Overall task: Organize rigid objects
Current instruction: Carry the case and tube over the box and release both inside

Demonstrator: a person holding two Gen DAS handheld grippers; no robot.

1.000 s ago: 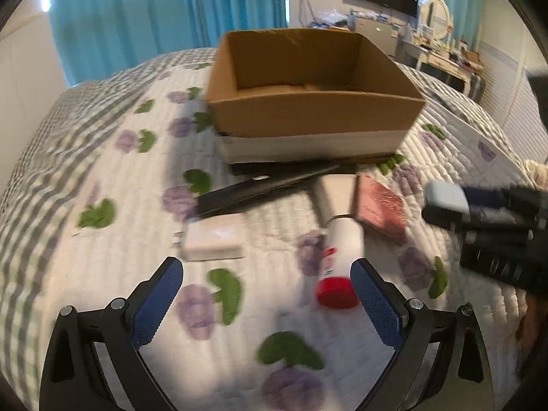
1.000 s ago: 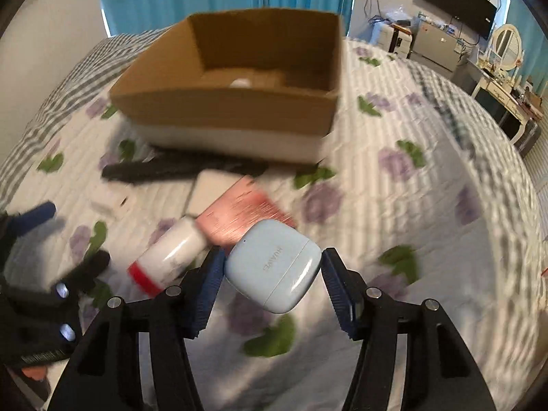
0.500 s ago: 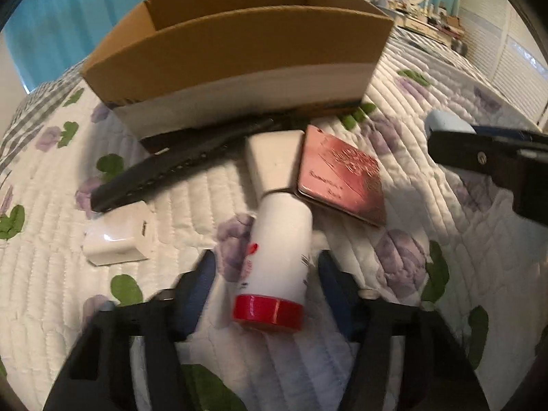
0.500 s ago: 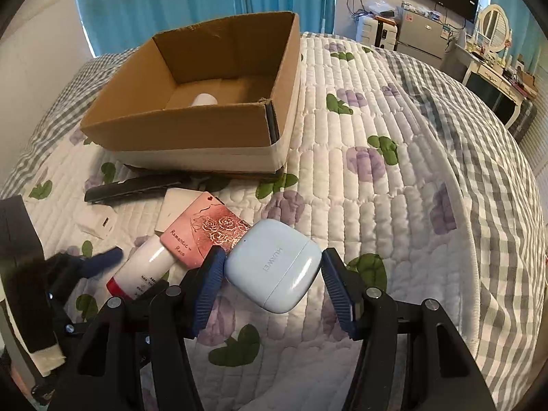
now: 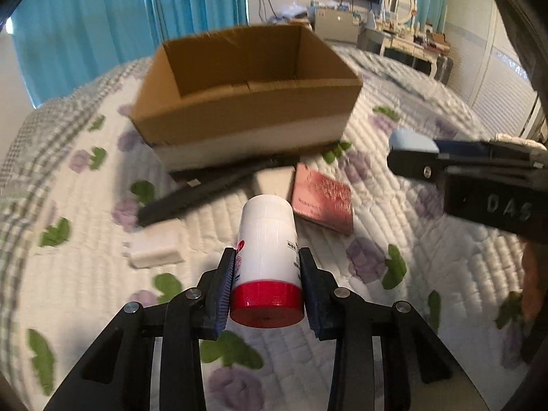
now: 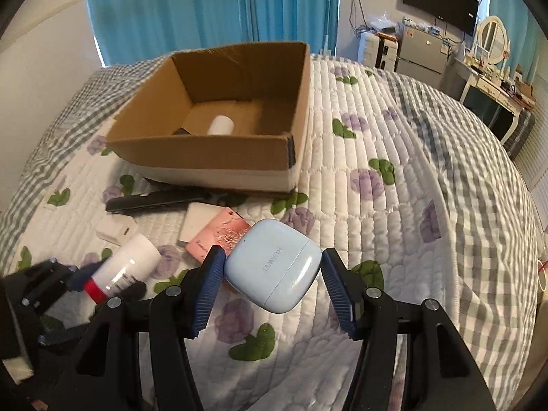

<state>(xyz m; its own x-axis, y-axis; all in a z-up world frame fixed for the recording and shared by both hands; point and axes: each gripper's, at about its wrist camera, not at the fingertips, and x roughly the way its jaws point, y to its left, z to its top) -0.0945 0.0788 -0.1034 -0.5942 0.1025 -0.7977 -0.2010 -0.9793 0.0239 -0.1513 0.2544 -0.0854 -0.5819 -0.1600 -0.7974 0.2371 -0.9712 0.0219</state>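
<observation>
Quilted white bedding (image 6: 394,226) with purple flowers and green leaves fills both views, with teal curtains (image 6: 212,10) behind. On it sits an open brown cardboard box (image 6: 205,152) with a white lower band; inside we see a small white cylinder (image 6: 221,126) on its floor. Our left gripper (image 5: 266,286) is clamped on a white plastic bottle with a red cap (image 5: 266,257), cap toward the camera, lifted clear of the bedding in front of the box. Our right gripper (image 6: 272,282) pinches a pale blue rounded earbud case (image 6: 274,269) marked HUAWEI, tilted between the blue pads, also raised above the quilt. Near the box's front wall lie a long black comb-like bar (image 6: 154,202), a flat white rectangular block (image 6: 198,221) and a pink metallic card box (image 6: 222,234), the pink one overlapping the white block. A small white charger (image 6: 114,229) rests just left of them.
</observation>
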